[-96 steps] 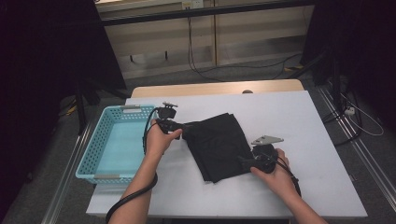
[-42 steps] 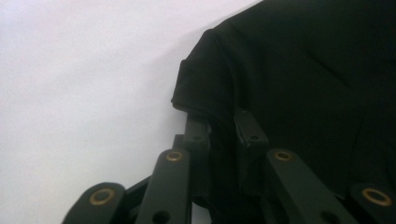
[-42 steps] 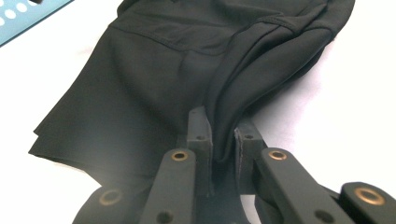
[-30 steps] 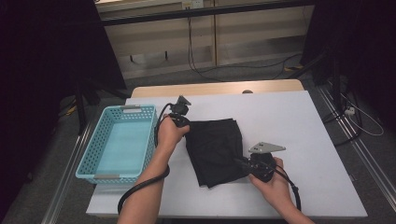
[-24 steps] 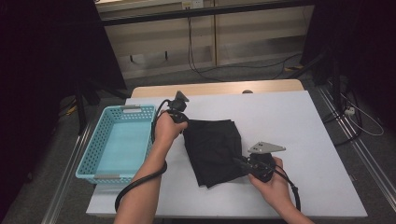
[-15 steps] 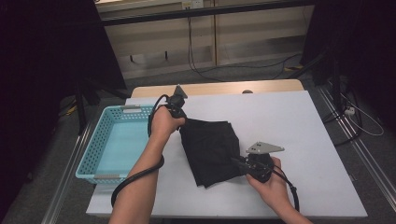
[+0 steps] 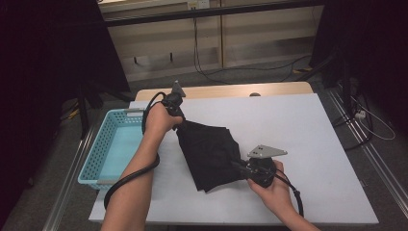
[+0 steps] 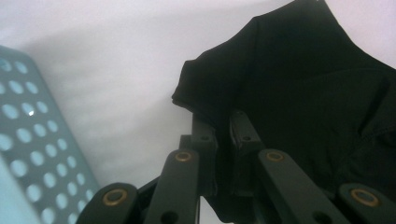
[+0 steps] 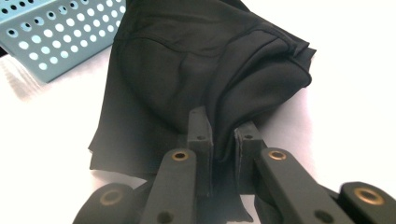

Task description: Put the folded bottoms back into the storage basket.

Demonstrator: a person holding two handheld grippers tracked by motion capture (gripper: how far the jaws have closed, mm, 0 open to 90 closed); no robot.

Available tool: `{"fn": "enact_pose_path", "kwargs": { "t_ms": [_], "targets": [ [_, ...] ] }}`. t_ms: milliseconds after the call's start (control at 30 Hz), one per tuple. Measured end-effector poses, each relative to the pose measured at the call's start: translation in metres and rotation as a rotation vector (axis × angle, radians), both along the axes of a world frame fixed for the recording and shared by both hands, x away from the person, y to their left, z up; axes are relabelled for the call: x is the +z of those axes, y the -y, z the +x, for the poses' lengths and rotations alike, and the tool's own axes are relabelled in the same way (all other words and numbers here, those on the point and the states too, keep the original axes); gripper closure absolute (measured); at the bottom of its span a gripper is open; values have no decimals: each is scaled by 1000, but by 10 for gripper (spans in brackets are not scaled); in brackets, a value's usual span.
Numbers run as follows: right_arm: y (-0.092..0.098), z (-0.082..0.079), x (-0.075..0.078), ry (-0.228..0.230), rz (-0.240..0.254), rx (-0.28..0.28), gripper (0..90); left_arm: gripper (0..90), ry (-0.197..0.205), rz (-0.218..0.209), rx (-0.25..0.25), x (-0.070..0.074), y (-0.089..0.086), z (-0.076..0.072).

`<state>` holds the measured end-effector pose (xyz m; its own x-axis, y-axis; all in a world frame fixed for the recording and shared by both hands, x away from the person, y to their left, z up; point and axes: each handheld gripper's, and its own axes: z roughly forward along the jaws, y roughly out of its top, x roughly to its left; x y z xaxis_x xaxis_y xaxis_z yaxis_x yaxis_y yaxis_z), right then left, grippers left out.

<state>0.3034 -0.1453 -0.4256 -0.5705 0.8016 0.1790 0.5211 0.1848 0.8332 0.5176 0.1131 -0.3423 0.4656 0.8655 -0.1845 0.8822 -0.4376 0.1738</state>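
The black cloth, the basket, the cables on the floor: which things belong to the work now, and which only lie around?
In the work:
- black cloth
- left gripper, shut on it
- right gripper, shut on it
- blue basket, probably where it goes

Lying about:
- floor cables

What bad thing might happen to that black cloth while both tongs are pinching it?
Each of the tongs, left and right, pinches just an edge of the black cloth, so an edge might slip out and the fold could come undone. The cloth hangs loose between them, so its lower part may drag across the white table. It might also catch on the blue basket rim close beside it.
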Motion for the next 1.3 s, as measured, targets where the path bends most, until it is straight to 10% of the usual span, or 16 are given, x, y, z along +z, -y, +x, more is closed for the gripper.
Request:
{"fn": "enact_pose_path", "kwargs": {
  "t_ms": [1300],
  "targets": [
    [-49,0,52,151,98,61,809,833,1,70,17,105,-45,-1]
  ]
}}
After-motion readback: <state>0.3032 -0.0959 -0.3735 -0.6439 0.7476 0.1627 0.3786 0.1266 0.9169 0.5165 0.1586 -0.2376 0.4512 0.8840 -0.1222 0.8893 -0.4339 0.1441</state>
